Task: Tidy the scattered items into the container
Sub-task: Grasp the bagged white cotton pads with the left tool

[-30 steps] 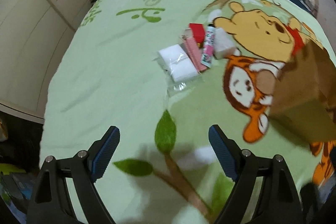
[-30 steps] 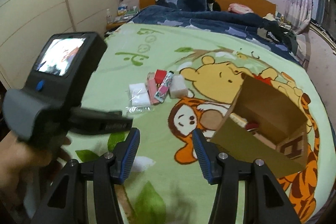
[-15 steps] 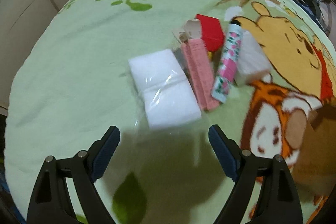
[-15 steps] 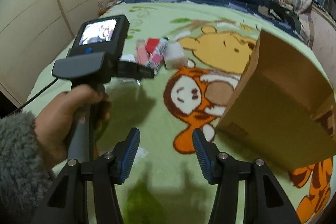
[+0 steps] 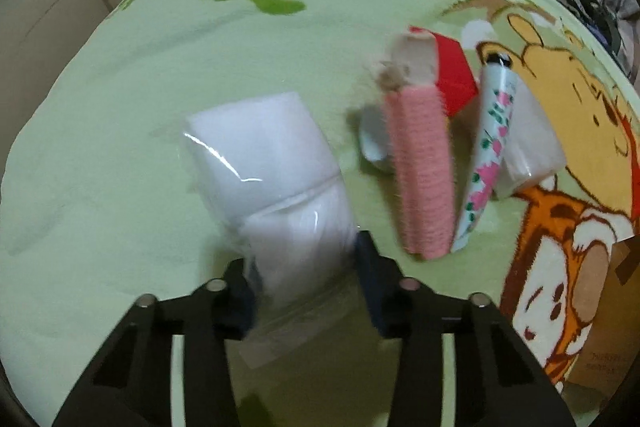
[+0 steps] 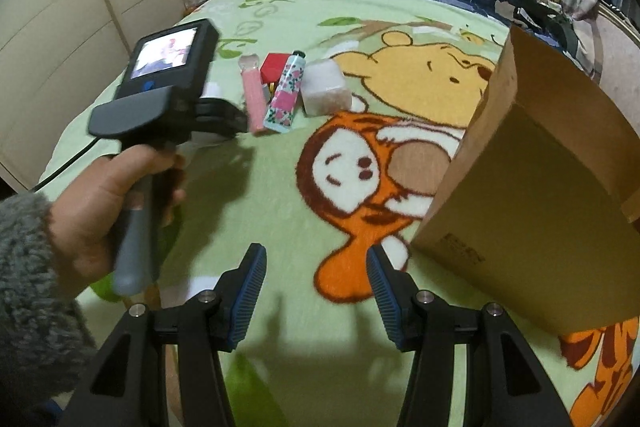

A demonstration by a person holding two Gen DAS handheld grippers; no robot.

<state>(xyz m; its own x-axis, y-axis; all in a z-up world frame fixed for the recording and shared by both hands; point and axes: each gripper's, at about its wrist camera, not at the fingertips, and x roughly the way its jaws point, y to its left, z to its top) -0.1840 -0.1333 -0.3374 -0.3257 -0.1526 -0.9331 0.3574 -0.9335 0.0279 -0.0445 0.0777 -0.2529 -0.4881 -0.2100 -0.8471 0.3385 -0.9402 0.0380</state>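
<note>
L gripper [image 5: 304, 259], black two-finger tool w/ blue pads: fingers straddle the near end of the white soft pack in clear plastic wrap [image 5: 272, 171], one pad each side. Pads appear to touch the wrap, but motion blur prevents confirming a firm clamp; cannot tell if grip is complete. R gripper [image 6: 316, 287]: fingers apart, nothing between them, hovering above the green cartoon-print fleece blanket [image 6: 280, 187], just beside the brown cardboard box [image 6: 540, 211].

Item locations: white pack lies on blanket, leftmost of the cluster. Beside it, in order: pink fuzzy stick-shaped item [image 5: 420, 167], red box [image 5: 456, 75] behind, floral-print tube w/ dark cap [image 5: 490, 147], translucent whitish block [image 5: 532, 147]. All items remain outside the box; box stands well apart, to the right.

Step in hand (est.): grasp of first item, the white pack.

Next move reqs.:
1. Confirm pads seat on the pack body, not only on loose wrap; film may slip.
2. Lift clear w/o dragging the pink item.
3. Carry right to the box opening; release inside.
</note>
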